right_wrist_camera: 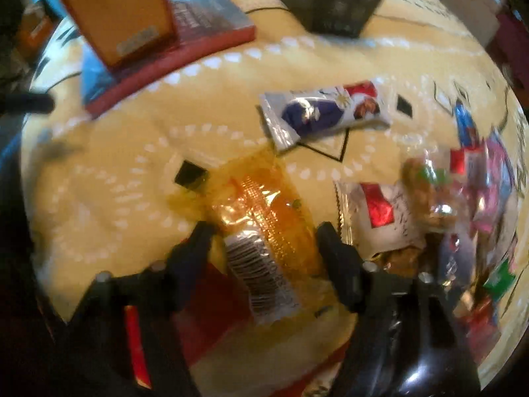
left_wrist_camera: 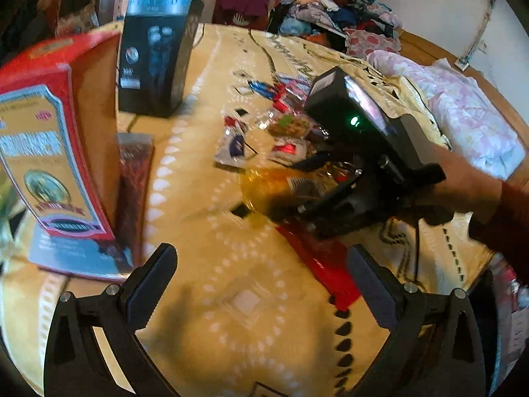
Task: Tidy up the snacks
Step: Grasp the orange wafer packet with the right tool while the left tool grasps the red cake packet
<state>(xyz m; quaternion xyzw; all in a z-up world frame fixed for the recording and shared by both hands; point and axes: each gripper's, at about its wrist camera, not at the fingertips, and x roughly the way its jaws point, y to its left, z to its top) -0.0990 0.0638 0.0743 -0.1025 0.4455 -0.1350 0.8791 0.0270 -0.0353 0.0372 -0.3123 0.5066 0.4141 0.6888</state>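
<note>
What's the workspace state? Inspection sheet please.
Surface: patterned yellow cloth.
Job's things: orange packet between the right gripper's fingers; whether the pads press is unclear; white-blue packet apart; snack pile beyond.
Clutter: red box upright on a book; black box upright.
Grippers: left gripper open, empty, over bare cloth.
Cables: thin dark one below the right gripper.
Surroundings: heaped clothes behind.
</note>
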